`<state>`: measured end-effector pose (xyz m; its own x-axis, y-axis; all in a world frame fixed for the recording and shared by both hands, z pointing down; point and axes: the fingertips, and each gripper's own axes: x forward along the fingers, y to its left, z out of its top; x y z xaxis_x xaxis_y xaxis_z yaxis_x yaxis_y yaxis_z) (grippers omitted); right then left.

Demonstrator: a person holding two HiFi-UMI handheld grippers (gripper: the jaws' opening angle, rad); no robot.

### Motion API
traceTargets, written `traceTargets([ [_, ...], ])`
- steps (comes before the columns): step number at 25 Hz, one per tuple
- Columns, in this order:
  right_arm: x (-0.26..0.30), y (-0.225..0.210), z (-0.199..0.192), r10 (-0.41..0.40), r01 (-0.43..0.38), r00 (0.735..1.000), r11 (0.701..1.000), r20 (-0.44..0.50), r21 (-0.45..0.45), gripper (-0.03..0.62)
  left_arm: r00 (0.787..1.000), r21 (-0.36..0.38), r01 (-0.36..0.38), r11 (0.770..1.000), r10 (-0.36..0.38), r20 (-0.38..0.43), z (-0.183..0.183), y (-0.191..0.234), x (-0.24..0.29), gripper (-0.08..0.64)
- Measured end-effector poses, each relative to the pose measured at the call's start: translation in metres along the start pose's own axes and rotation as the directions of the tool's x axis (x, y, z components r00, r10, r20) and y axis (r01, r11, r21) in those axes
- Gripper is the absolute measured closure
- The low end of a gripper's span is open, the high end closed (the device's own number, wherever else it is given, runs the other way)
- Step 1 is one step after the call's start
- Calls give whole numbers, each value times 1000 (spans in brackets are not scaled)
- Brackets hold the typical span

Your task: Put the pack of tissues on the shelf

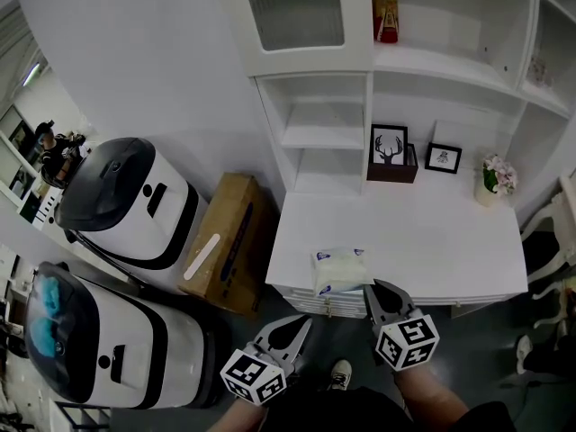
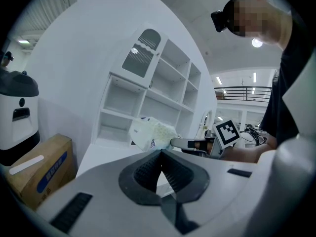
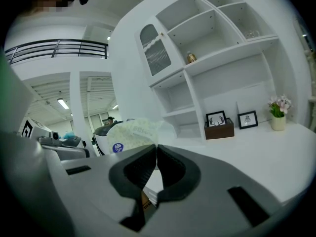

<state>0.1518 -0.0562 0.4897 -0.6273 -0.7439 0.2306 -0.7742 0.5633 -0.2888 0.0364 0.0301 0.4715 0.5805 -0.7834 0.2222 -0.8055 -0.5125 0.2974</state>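
The pack of tissues [image 1: 340,269] is a white soft pack with blue print, at the front edge of the white desk [image 1: 432,241]. My right gripper [image 1: 369,287] is at its near right corner, jaws closed together on the wrapper's edge; in the right gripper view the pack [image 3: 136,134] rises just behind the right gripper [image 3: 157,146]. My left gripper [image 1: 306,323] is shut and holds nothing, below the desk's front edge. In the left gripper view the pack [image 2: 150,132] shows beyond the left gripper [image 2: 160,152]. White shelves [image 1: 324,138] stand at the desk's back.
On the desk's back stand two framed pictures [image 1: 389,147] [image 1: 443,157] and a small vase of flowers [image 1: 496,178]. A bottle [image 1: 385,18] is on an upper shelf. A cardboard box [image 1: 229,241] and two white machines [image 1: 126,201] [image 1: 99,331] are left of the desk.
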Motion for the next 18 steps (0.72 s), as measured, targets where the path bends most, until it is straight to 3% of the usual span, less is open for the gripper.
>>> traceTargets([
  [8, 5, -2, -1, -3, 3, 1000, 1000, 0, 8, 584, 1000, -7, 2, 1000, -2, 2, -2, 2, 3, 557],
  [18, 14, -6, 7, -74, 73, 997, 997, 11, 12, 584, 997, 1, 70, 998, -70, 10, 10, 19, 14, 557],
])
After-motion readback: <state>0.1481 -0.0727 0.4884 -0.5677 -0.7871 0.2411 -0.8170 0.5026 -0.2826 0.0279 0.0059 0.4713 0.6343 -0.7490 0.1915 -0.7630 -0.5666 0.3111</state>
